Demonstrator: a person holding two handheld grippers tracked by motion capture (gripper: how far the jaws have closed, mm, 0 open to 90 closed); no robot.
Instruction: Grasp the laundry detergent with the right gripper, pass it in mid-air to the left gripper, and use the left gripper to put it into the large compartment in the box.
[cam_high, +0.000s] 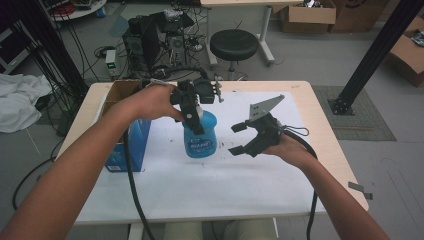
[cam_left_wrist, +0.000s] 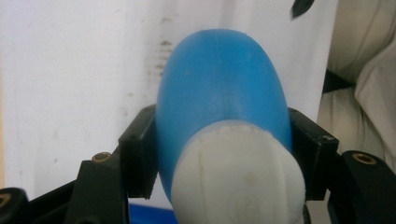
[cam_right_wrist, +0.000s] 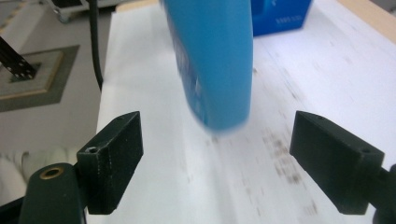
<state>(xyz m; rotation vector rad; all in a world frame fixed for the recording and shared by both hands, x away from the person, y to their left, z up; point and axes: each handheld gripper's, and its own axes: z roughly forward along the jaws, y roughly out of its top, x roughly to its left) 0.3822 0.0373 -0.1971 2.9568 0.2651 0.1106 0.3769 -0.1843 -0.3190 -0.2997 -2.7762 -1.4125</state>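
Above the white-papered worktop (cam_high: 210, 185), a blue bottle (cam_high: 201, 136) is gripped just below its white cap (cam_left_wrist: 238, 175) by the closed left tongs (cam_high: 192, 114) and held clear, apparently so the wide-open, empty right tongs (cam_high: 241, 137) can take its body.

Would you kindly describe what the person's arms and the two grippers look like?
Both forearms are bare, with no sleeves in view. The left gripper and right gripper are black, each with two blocky jaws and brass-coloured screw fittings. A grey three-cornered plate tops the right one. A thick black cable trails from each.
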